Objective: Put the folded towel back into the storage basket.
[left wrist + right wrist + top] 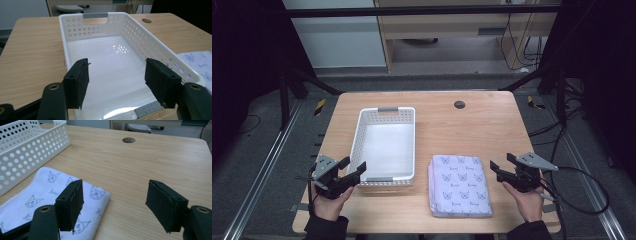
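Pale wood-grain table point(462, 130) sat under my cameras, dark floor and cables around it. On its left half lay a white perforated plastic basket point(384, 115), nothing inside; just to its right, at the near edge, was a folded white cloth printed with small cat faces point(460, 185), close beside the basket's right wall, though whether the two touched I could not tell.

My left gripper point(353, 169) hovered at the basket's near left corner, jaws spread wide with nothing between them. My right gripper point(500, 165) waited just right of the cloth, jaws likewise apart and bare, one of them over the cloth's corner in the right gripper view.

I judged the risk to be pinching only the top layer, which would let the fold spill open on lifting. A low sweep could also snag the basket's rim and shove it.
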A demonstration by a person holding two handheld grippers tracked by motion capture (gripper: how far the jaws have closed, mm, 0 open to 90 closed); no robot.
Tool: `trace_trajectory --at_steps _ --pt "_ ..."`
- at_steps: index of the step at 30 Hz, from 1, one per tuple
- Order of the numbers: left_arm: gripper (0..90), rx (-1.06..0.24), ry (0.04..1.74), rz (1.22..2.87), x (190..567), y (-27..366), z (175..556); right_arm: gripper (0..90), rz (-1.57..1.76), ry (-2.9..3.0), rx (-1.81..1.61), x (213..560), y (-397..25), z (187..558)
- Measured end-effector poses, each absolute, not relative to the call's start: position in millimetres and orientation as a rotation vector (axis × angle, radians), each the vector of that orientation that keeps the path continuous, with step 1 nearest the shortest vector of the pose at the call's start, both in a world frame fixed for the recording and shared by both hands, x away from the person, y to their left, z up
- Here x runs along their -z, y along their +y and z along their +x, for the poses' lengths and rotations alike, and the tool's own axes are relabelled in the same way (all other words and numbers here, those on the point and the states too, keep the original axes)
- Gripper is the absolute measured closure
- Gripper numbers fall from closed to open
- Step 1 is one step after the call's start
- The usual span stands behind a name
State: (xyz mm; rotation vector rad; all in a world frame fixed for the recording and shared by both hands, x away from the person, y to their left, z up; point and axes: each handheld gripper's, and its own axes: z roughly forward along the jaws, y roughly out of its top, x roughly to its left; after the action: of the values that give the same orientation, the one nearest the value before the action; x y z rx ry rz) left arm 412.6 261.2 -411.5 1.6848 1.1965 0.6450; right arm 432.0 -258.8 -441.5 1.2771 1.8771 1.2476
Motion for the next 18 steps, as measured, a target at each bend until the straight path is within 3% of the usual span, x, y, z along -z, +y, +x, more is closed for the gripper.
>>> trace_trajectory --at_steps 18 --pt "34.8 -0.655 1.1 1.788 415.7 214.0 409.8 31.5 1.275 1.894 -1.27 426.1 -256.6 438.1"
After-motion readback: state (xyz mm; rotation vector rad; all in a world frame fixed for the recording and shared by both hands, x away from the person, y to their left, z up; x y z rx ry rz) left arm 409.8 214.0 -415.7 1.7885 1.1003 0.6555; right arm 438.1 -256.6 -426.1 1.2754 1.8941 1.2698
